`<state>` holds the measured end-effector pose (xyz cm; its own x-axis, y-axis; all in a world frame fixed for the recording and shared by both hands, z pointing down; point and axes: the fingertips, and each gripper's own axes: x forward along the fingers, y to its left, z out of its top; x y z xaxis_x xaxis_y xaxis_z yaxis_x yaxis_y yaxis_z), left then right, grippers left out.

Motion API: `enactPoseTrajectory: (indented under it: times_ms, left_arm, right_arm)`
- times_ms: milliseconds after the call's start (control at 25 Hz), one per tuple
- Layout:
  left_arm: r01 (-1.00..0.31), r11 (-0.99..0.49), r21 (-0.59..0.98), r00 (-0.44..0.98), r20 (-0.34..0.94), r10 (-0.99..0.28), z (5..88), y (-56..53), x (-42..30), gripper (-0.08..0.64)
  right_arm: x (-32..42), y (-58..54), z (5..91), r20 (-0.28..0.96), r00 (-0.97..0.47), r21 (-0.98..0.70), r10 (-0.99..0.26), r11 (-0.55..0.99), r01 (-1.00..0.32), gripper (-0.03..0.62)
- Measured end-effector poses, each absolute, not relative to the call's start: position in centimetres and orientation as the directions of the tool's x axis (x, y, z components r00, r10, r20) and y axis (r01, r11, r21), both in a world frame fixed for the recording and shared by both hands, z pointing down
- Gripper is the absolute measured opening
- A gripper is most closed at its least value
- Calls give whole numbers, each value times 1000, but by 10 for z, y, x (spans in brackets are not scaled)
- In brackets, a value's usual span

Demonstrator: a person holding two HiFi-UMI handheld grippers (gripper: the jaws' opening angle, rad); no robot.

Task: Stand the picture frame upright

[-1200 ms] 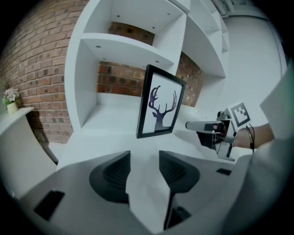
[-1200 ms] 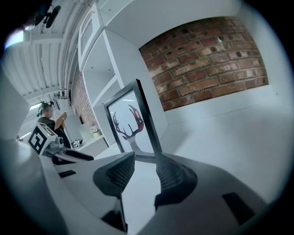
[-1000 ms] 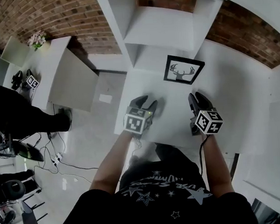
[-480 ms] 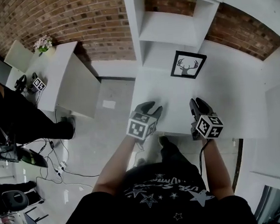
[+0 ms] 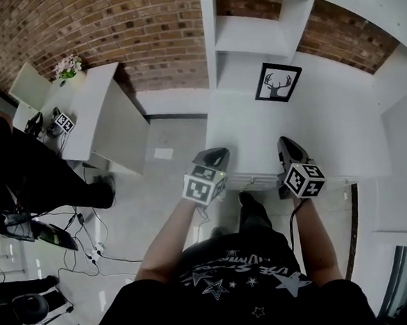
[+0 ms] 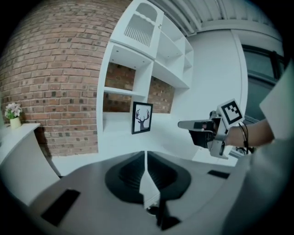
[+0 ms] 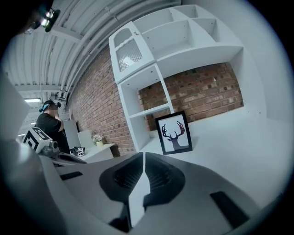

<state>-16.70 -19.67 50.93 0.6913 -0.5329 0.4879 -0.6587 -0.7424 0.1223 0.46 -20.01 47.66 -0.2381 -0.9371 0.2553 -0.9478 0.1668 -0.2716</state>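
The picture frame (image 5: 278,82), black with a deer-antler print, stands upright at the back of the white counter (image 5: 319,133), beside the shelf unit. It also shows in the left gripper view (image 6: 142,117) and the right gripper view (image 7: 174,133). My left gripper (image 5: 215,153) hangs at the counter's front edge, far short of the frame. Its jaws are closing, down to a thin slit (image 6: 145,153) with nothing between them. My right gripper (image 5: 288,144) sits level with it to the right, jaws likewise closing on nothing (image 7: 143,156). Neither touches the frame.
A tall white shelf unit (image 5: 250,33) rises against the brick wall behind the counter. To the left stand a white side table (image 5: 88,104) with a flower pot (image 5: 68,65) and a marker cube (image 5: 63,121). A person in black (image 5: 23,171) is at far left, with cables on the floor.
Both grippers have drawn back from over the counter to its front edge, away from the frame. Their jaws went from wide open to nearly together. The frame has stayed upright.
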Motion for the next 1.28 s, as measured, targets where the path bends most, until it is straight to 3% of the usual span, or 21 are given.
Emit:
enactPoseTrajectory:
  times_ms: [360,760,1280]
  left_arm:
    - [-584,-811,43,723,483,-495,514,-145,-193,25]
    - [-547,-829,114,764,472,-440,526,-122,-170,21]
    - [-522,-847,102,784,449,-429,510,-76,-140,21]
  right_arm:
    - [-28,-124,491,322,-187,-263,-928,102,-959,20]
    - [-19,-78,511,379,-140,-266,-915,37,-963,20]
    - [-15,-34,493,313,-163,-278,-936,74,-958,20]
